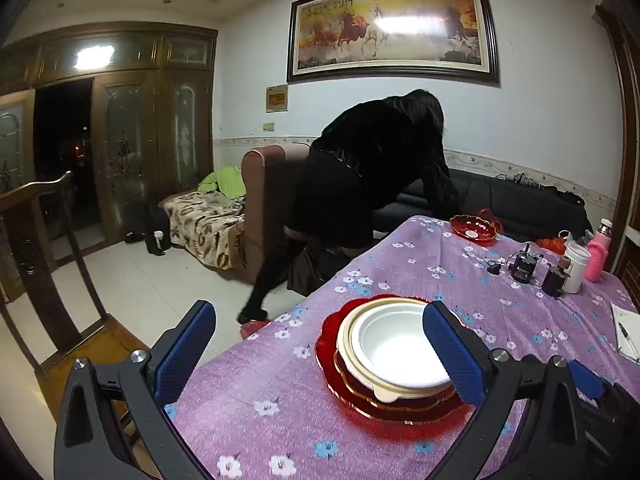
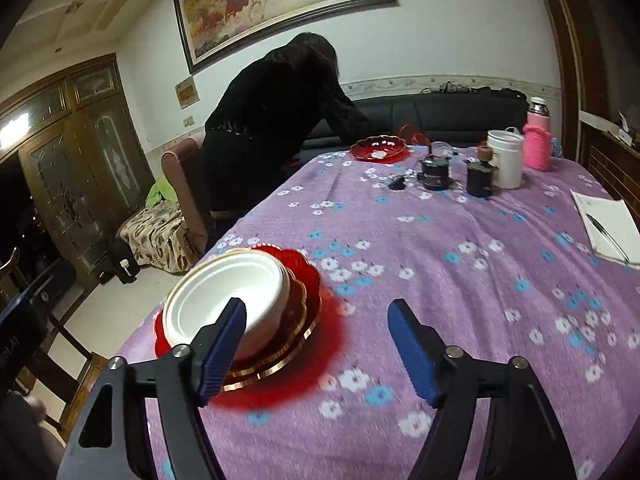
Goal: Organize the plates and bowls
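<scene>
**Stack built at near edge, one red dish left at far end**

Step in hand, judged: release after stacking. White bowl [image 1: 394, 346] sits atop cream plate [image 1: 362, 364], w/ red gold-rimmed plates [image 1: 340, 384] beneath, all on purple floral tablecloth [image 2: 460, 280] near table's near edge. Left gripper [image 1: 320, 356] spread wide, nothing clamped; right-hand blue pad in front of bowl's rim, left-hand pad out over floor beyond table edge. Contact between pad and bowl: can't tell. Right gripper [image 2: 316, 344] also released, nothing betw. pads; left pad overlaps bowl's near side in right wrist view, right pad over bare cloth.

Next move, as judgement: reach across for lone red dish [image 2: 379, 148] at far end, well apart from stack. Calls for long reach past bystander's side of table, grip on scalloped rim, carry back w/o knocking stack. Risk: stack close to table edge; a nudge could slide it.

Count:
- white bowl: 1
- cream plate: 1
- red plates under stack: at least 2, exact no. unclear
- separate red dish: 1
- white cup [image 2: 506, 158]: 1
- pink-sleeved bottle [image 2: 538, 140]: 1
- small dark gadgets nearby: 2–3, hard to tell
- notepad w/ pen [image 2: 608, 228]: 1
- person in black [image 1: 372, 168] bent over sofa: 1
</scene>
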Tool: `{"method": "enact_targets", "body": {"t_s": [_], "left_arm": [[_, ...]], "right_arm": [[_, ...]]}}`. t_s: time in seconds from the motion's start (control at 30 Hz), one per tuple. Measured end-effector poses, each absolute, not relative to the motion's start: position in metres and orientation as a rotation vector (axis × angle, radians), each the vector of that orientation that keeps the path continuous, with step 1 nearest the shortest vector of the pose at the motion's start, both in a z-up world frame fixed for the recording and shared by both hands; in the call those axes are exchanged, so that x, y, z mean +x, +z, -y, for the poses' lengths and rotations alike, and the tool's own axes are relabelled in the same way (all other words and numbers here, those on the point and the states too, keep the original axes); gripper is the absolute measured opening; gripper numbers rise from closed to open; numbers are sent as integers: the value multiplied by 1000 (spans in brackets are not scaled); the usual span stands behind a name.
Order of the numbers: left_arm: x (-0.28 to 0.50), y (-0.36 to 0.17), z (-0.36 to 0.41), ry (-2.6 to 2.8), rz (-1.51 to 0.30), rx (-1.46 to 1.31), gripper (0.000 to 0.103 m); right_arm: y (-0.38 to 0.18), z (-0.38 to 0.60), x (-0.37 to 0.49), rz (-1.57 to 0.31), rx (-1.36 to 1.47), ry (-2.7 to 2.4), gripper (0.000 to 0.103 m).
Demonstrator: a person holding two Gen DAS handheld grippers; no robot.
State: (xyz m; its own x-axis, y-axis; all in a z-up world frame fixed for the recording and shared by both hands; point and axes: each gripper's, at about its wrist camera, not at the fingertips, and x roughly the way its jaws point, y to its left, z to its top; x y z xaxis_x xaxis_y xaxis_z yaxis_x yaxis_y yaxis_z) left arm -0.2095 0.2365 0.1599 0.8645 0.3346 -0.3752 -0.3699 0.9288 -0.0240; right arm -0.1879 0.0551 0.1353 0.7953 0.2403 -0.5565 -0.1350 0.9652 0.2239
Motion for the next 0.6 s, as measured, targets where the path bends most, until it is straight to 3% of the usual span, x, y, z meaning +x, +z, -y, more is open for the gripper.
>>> {"method": "enact_targets", "body": {"t_s": [0.6], "left_arm": [[-209, 142, -210, 289, -541, -91, 103]], "right_arm": [[124, -66, -226, -633, 83, 238, 86]]}}
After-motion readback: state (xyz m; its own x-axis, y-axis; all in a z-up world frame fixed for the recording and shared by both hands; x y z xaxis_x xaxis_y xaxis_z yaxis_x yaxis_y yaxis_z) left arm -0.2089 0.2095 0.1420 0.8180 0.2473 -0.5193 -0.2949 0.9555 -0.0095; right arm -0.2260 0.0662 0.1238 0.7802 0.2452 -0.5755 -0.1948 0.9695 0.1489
